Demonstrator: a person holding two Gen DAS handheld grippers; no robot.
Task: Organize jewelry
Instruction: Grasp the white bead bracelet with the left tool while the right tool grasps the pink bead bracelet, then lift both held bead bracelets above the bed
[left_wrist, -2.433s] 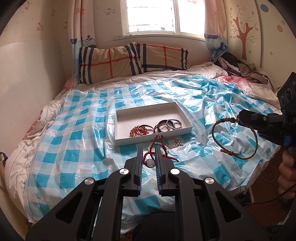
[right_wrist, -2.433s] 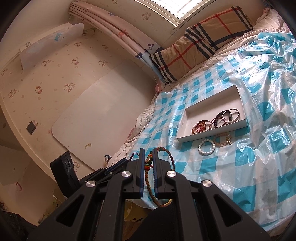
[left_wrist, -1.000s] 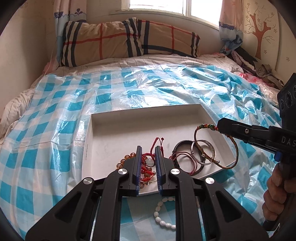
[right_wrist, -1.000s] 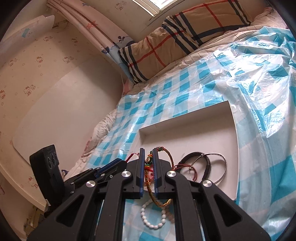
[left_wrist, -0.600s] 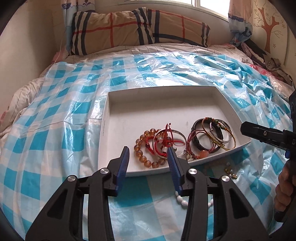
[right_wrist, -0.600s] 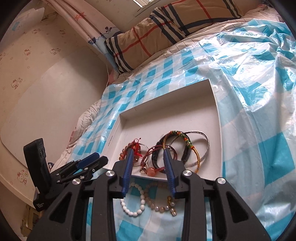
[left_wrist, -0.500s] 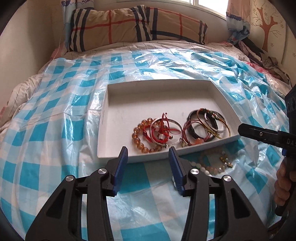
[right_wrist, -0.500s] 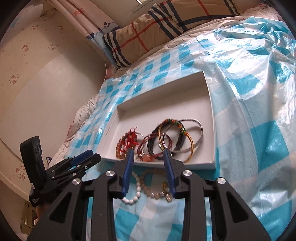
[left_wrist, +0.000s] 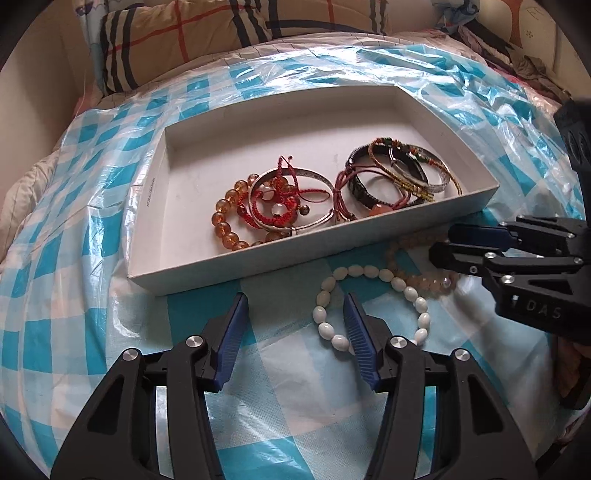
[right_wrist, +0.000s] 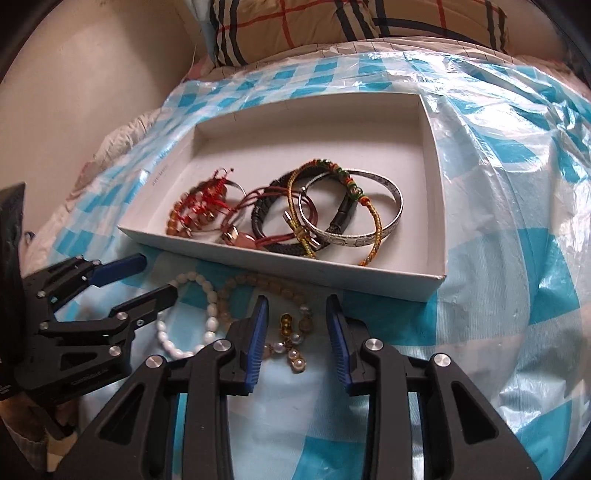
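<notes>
A white shallow box (left_wrist: 192, 273) (right_wrist: 436, 192) lies on the checked plastic sheet and holds several bracelets: amber beads (left_wrist: 221, 218), a red cord one (left_wrist: 284, 206), a silver bangle (right_wrist: 395, 206), a black braided one (right_wrist: 266, 206) and a multicolour cord one (right_wrist: 343, 177). In front of the box lie a white bead bracelet (left_wrist: 369, 273) (right_wrist: 210, 325) and a peach bead bracelet (left_wrist: 424, 277) (right_wrist: 266, 284) with pearl and gold charms (right_wrist: 291, 347). My left gripper (left_wrist: 293, 321) (right_wrist: 155, 277) is open at the white beads. My right gripper (right_wrist: 295, 321) (left_wrist: 443, 243) is open over the charms.
The blue and white checked plastic sheet (left_wrist: 74, 332) covers a bed. Plaid pillows (left_wrist: 221, 33) lie at the head of the bed, with a wall (right_wrist: 92, 74) on the left. Clothes (left_wrist: 517, 55) are piled at the far right.
Both grippers opened and dropped their bracelets into the box. They then came down and nearer, over the loose bead bracelets in front of the box.
</notes>
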